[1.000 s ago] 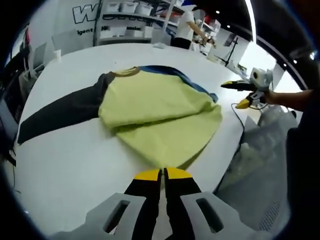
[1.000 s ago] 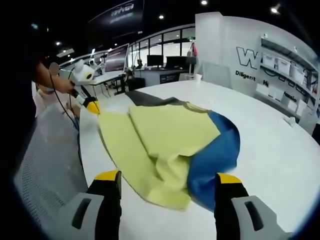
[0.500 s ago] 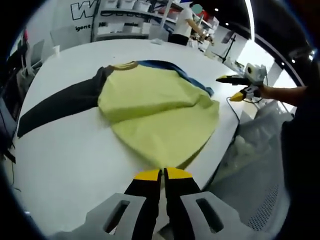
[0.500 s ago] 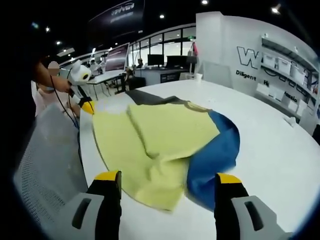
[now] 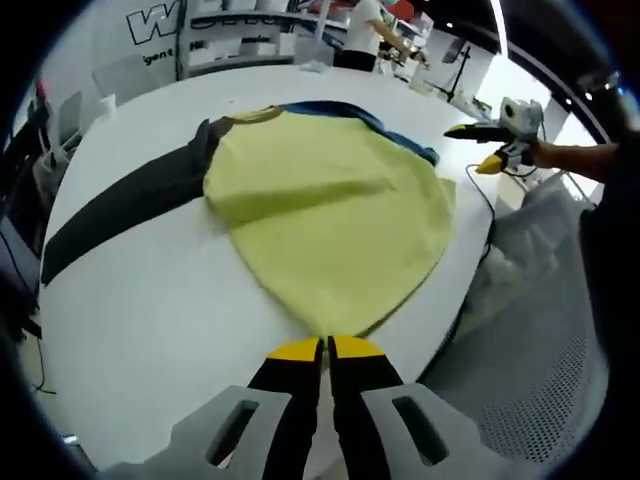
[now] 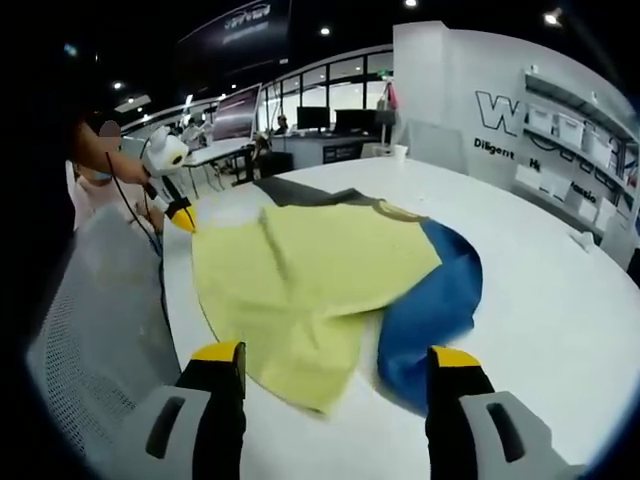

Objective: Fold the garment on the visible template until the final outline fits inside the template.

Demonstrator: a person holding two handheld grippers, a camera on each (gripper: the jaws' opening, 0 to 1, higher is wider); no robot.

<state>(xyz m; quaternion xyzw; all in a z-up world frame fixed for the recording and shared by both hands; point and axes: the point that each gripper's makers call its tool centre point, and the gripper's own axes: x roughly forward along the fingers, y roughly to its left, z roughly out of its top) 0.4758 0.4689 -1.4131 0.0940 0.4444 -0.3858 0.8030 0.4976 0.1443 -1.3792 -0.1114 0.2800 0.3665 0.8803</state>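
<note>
The garment (image 5: 330, 225) lies on the white round table (image 5: 150, 300), spread near the edge where the person stands. Its big yellow-green body faces up, with a soft crease across the middle. A dark sleeve (image 5: 120, 205) stretches out flat to the left over the table, and a blue part (image 6: 435, 300) shows from under the yellow cloth on the right side in the right gripper view. The brownish collar (image 5: 250, 117) is at the far end.

In the left gripper view the left tool (image 5: 322, 349) has its yellow-tipped jaws pressed together at the near hem of the yellow cloth; if they pinch the cloth I cannot tell. In the right gripper view the right tool (image 6: 330, 352) has its jaws wide apart, holding nothing, above the near edge of the garment.

At the far side of the room there are shelves (image 6: 575, 120) on a white wall and desks with monitors (image 6: 232, 117). A person (image 5: 365, 30) stands far behind the table.
</note>
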